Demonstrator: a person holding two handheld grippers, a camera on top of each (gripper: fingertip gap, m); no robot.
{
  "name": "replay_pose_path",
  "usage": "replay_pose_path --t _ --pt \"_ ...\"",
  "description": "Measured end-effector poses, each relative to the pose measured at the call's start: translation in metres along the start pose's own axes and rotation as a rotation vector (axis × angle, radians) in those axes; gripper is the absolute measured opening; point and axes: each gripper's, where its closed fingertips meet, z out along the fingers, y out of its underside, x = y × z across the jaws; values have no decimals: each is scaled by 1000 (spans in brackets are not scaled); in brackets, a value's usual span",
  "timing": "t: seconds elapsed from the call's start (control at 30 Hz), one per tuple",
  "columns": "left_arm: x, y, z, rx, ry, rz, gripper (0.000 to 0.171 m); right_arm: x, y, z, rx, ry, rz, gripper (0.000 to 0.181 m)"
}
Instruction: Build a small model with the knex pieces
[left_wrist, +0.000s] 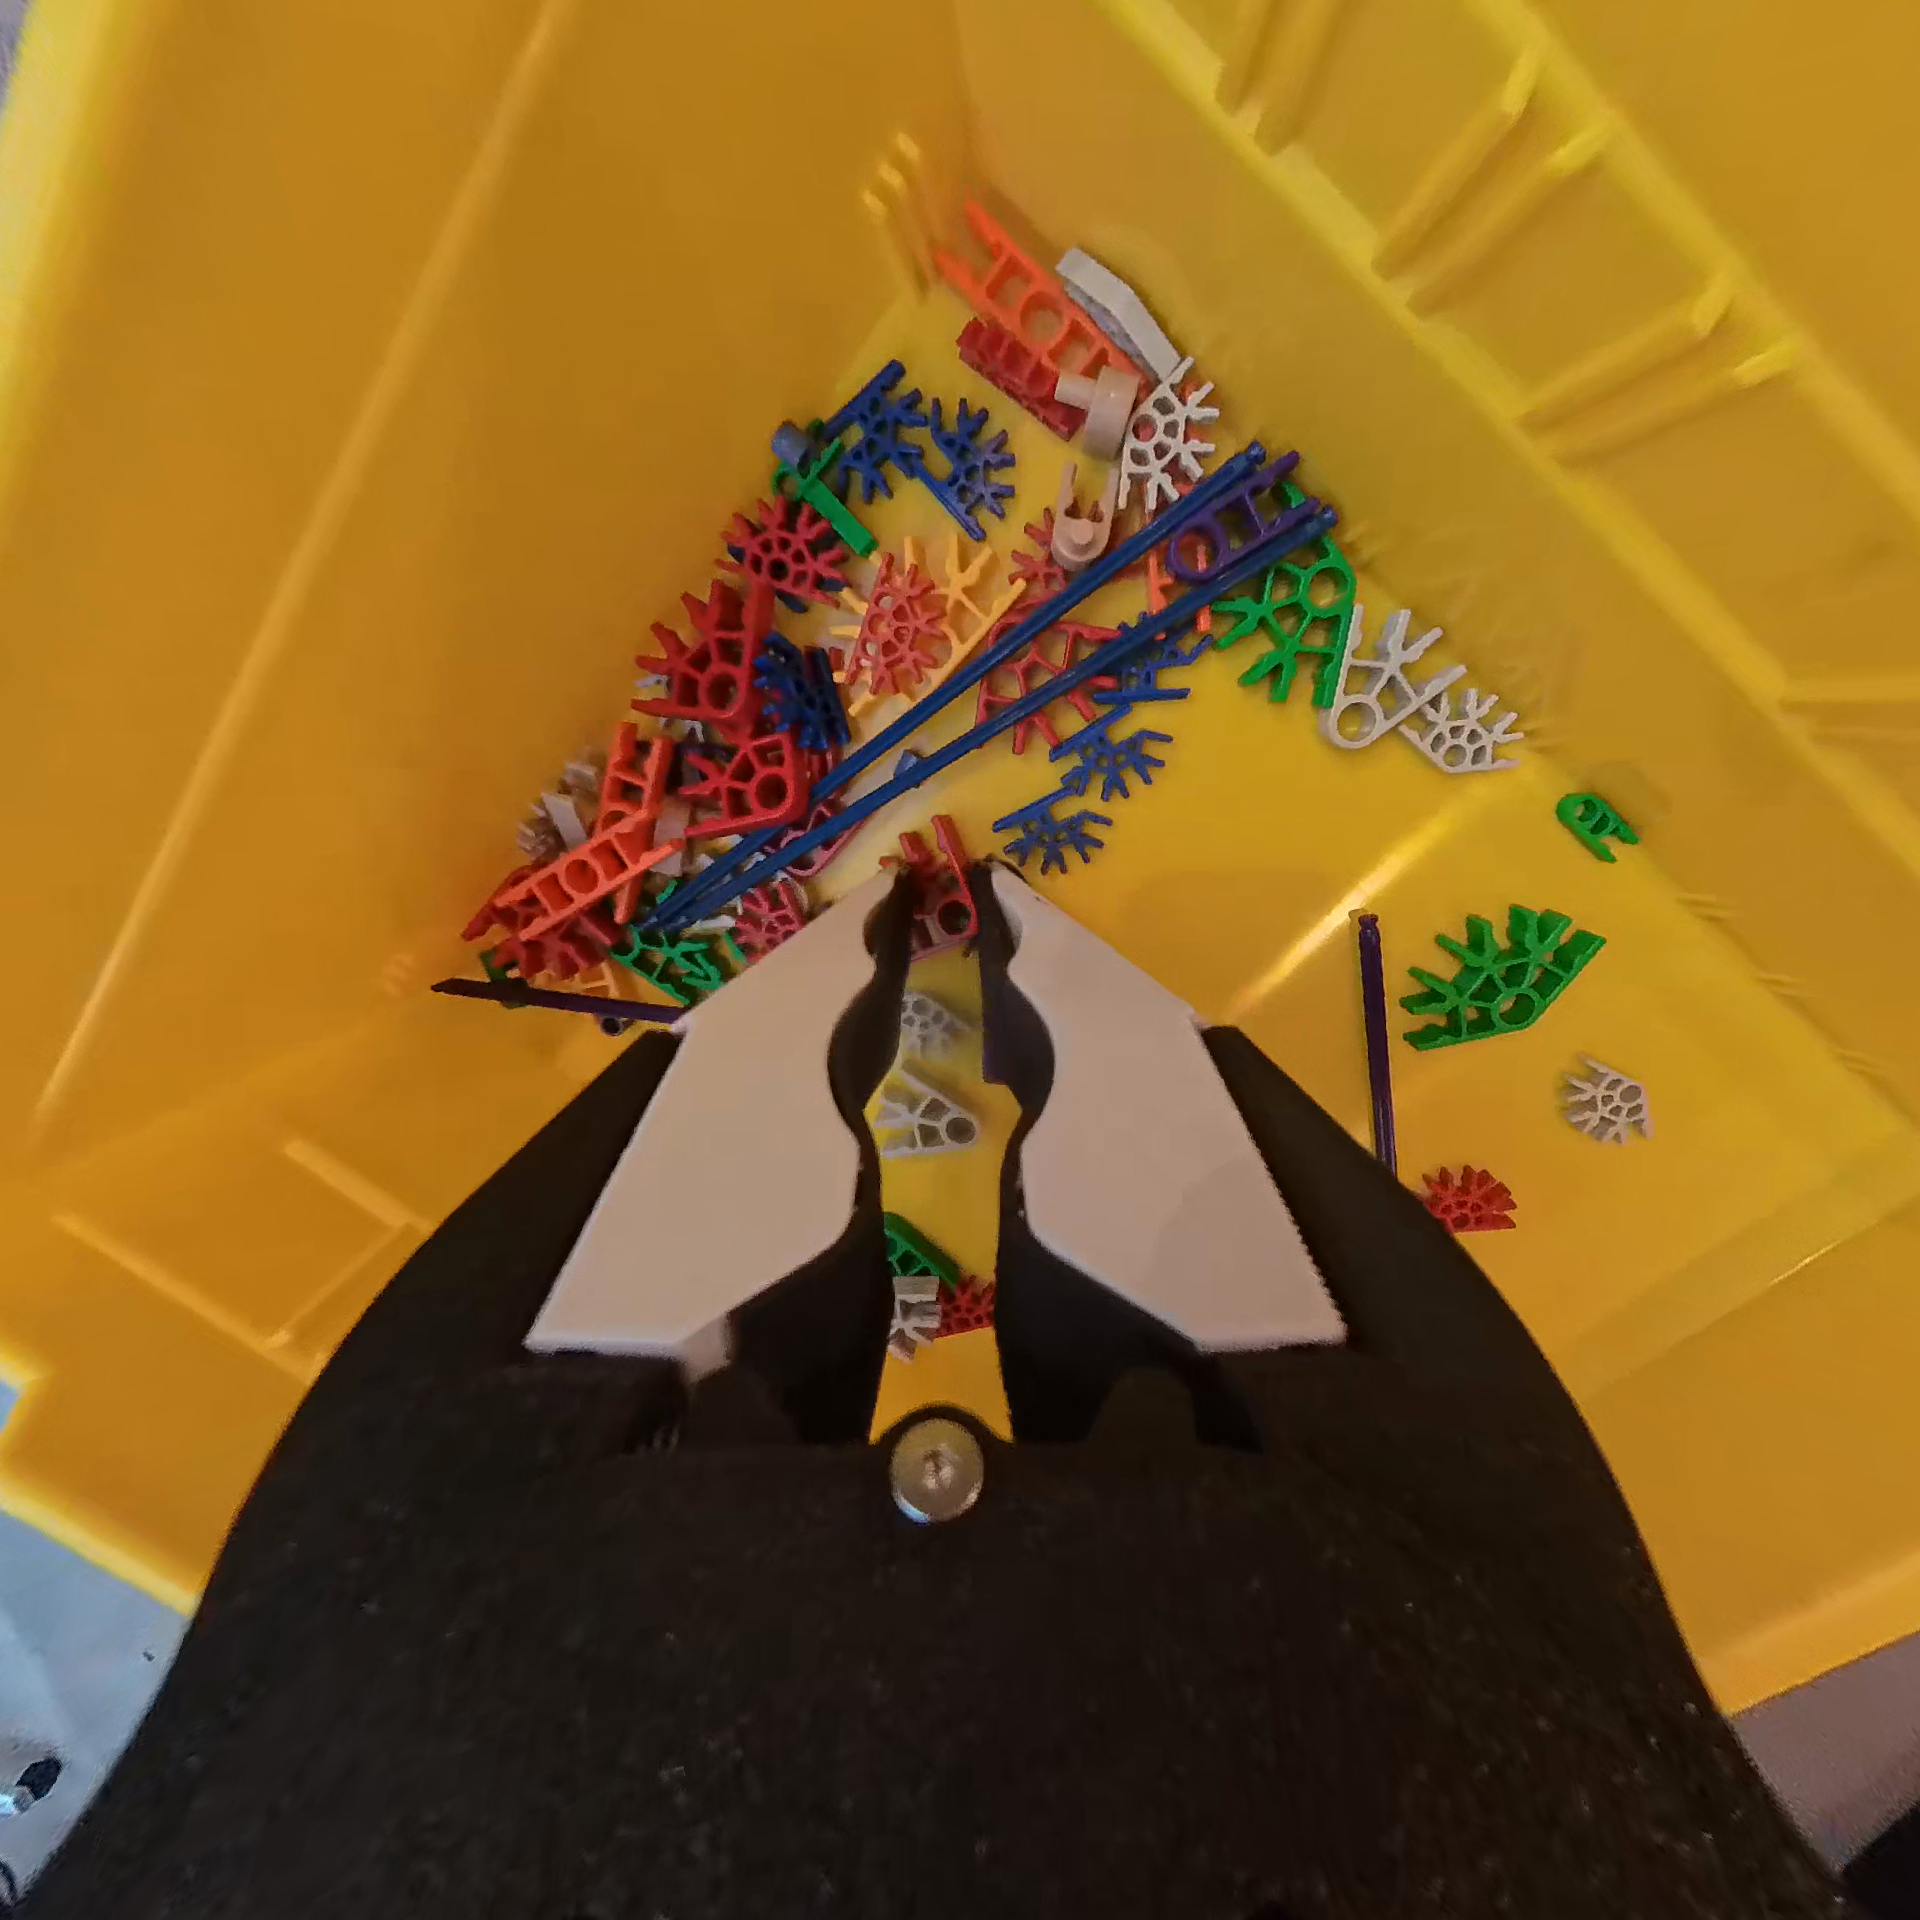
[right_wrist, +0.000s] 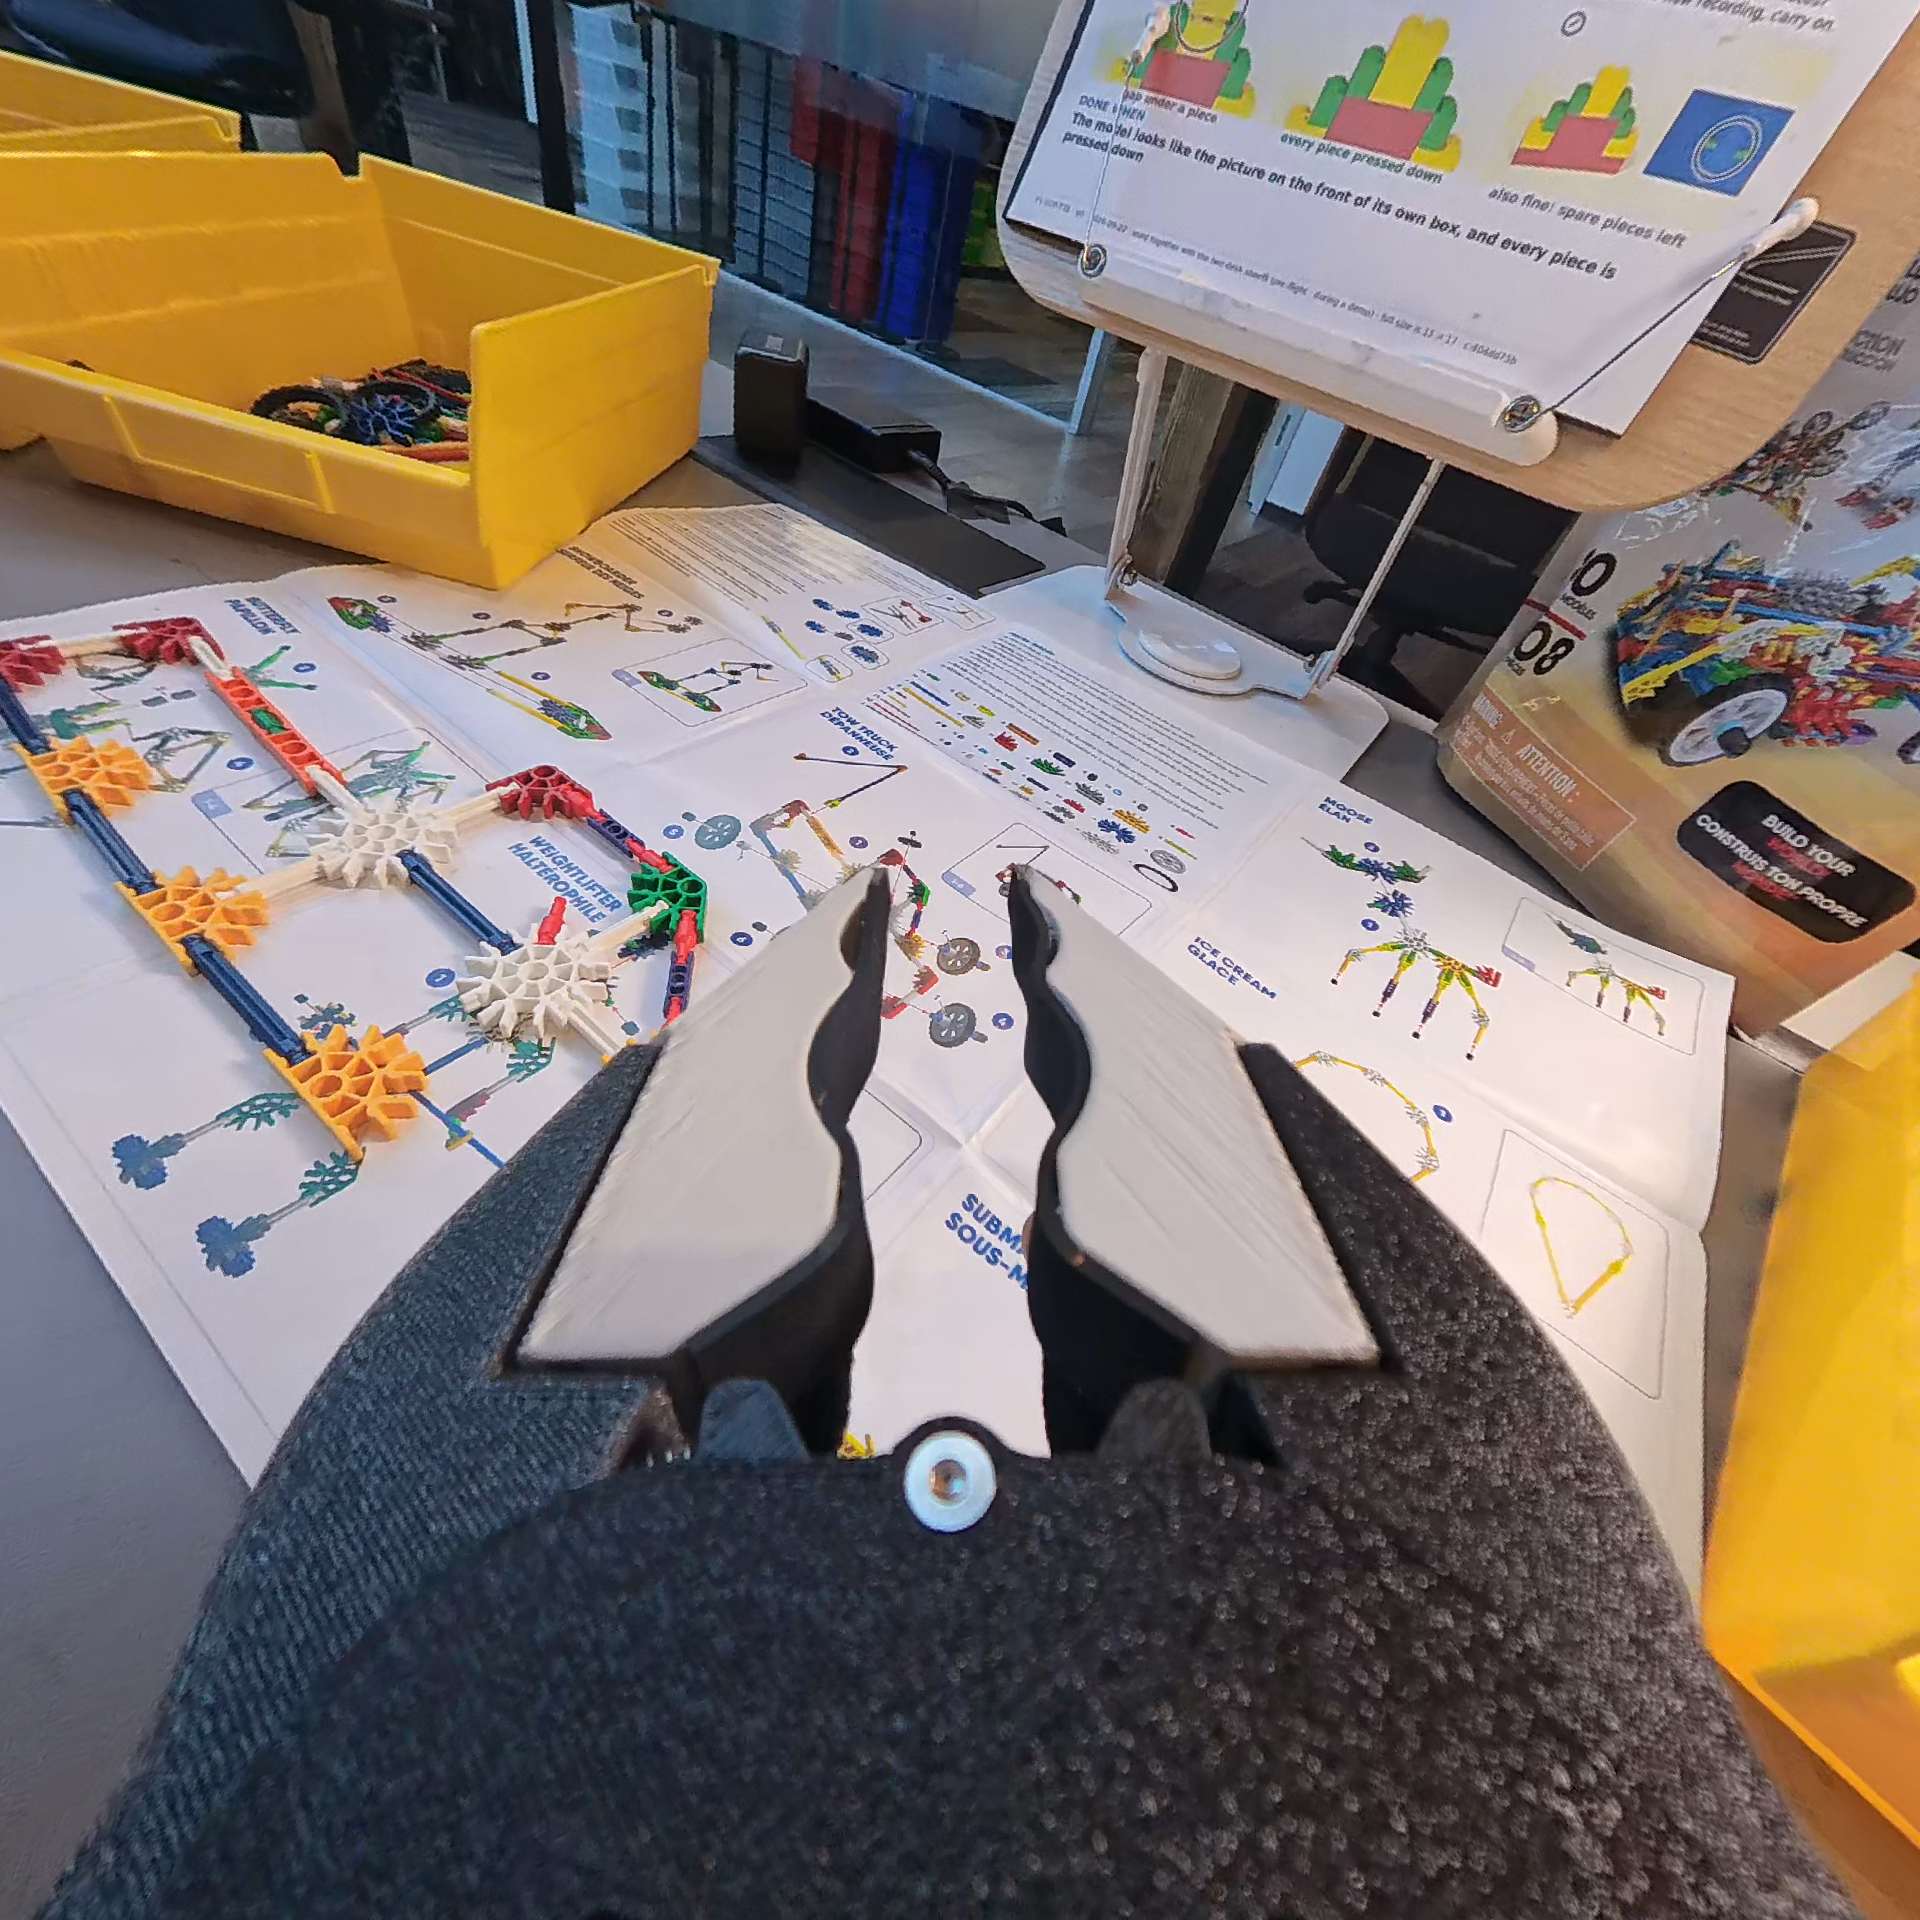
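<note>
Red connector (left_wrist: 940, 906) pinched at your left gripper (left_wrist: 943, 883) tips, down in the yellow bin (left_wrist: 312, 520). Right gripper (right_wrist: 948, 878) hangs parted and empty over the instruction sheet (right_wrist: 1195, 790), model (right_wrist: 353, 894) to its left.

Printed sheets (right_wrist: 1039, 790), box (right_wrist: 1714, 748), writing withheld

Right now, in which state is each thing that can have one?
left gripper: shut on a red connector inside the yellow bin
right gripper: open, empty, above the instruction sheet
partly built model: lying flat on the sheet
</note>
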Motion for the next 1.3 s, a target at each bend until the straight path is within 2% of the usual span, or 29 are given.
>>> replay_pose_path --t 0.07,0.4,0.53,0.6,0.73,0.8,0.87,0.97,1.03,1.3 --pt "0 -2 -5 16 -1 5 0 -1 -1 0 4 -2 -5 22" --pt "0 5 -32 47 -24 44 0 -3 -9 -5 34 -8 -20 22" --pt "2 11 -28 23 -32 56 1 -5 -10 -4 35 -14 -26 22" --pt "2 12 -20 20 -17 31 20 -6 -10 -4 33 -13 -32 22" --pt "0 17 -8 -21 -2 -7 29 -6 -8 -4 25 -7 -38 22" --pt "1 16 -6 -35 2 1 26 -5 -7 -4 23 -6 -38 22" --pt "1 17 -3 -61 -15 15 15 -5 -7 -4 24 -5 -37 22" --pt "1 16 -4 -79 -29 38 13 -5 -7 -4 23 -6 -40 22" --pt "-1 11 -11 -54 -48 52 0 -5 -8 -5 28 -6 -41 22" --pt "-4 14 -36 -27 -59 70 0 -6 -15 -8 55 -13 -44 22"
